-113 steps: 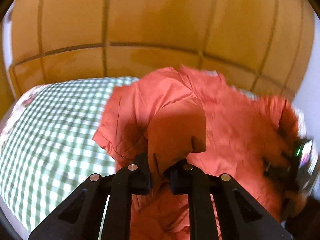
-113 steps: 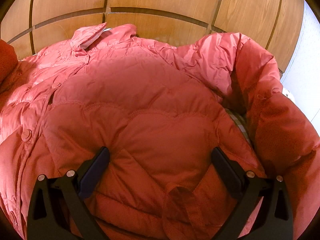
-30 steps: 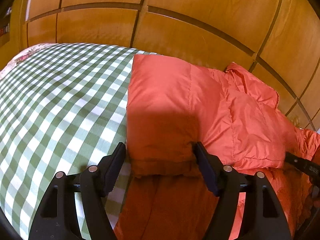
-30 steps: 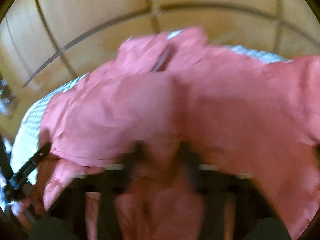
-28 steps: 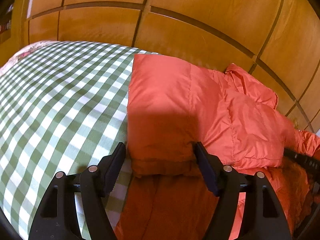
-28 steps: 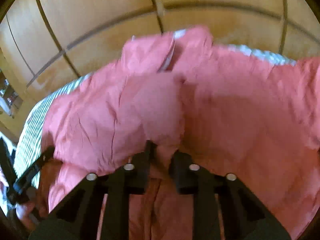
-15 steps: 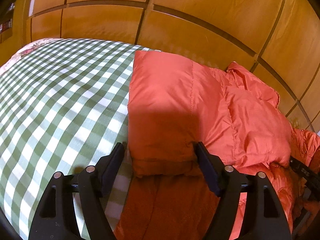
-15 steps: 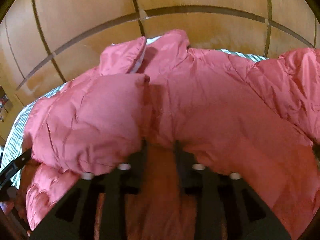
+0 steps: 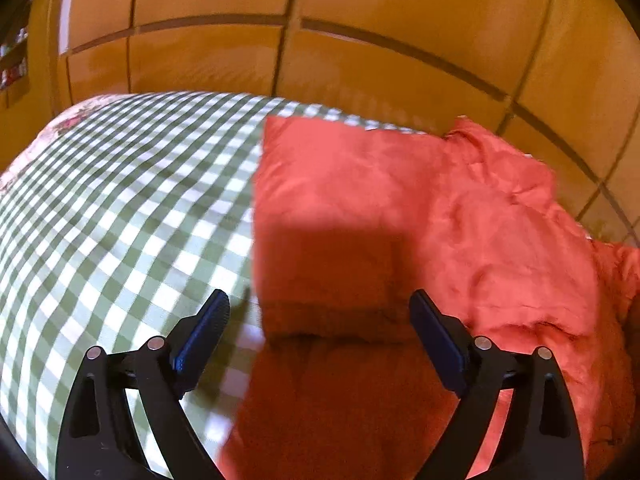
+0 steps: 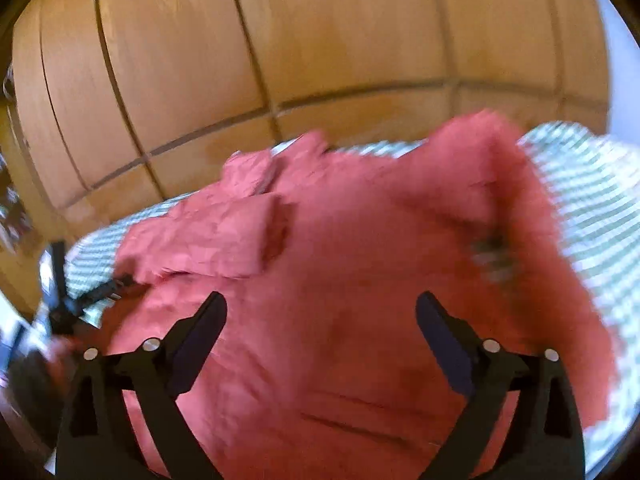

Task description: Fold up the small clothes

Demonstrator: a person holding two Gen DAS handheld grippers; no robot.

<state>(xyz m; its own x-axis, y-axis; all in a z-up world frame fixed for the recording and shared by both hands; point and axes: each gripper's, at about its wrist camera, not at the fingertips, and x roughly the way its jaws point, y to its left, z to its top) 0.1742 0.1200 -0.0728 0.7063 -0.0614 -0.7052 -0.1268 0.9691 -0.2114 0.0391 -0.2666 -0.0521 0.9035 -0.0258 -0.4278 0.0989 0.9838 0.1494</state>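
A small red puffer jacket [image 9: 400,216] lies on a green-and-white checked cloth [image 9: 120,208]. One sleeve [image 9: 320,200] is folded across its front. My left gripper [image 9: 320,320] is open and empty, just above the cuff end of that sleeve. In the right wrist view the jacket [image 10: 340,280] fills the middle, with the folded sleeve [image 10: 216,240] at the left and the collar [image 10: 252,168] behind it. My right gripper [image 10: 320,320] is open and empty above the jacket's body. The view is blurred.
A wooden panelled wall [image 9: 360,40] rises right behind the checked cloth [image 10: 592,200]. A floral cloth edge [image 9: 76,116] shows at the far left. The left gripper's black frame [image 10: 64,292] shows at the left edge of the right wrist view.
My right gripper has let go of the jacket fabric and opened, and has pulled back and up. My left gripper stays open and has drawn back a little from the sleeve.
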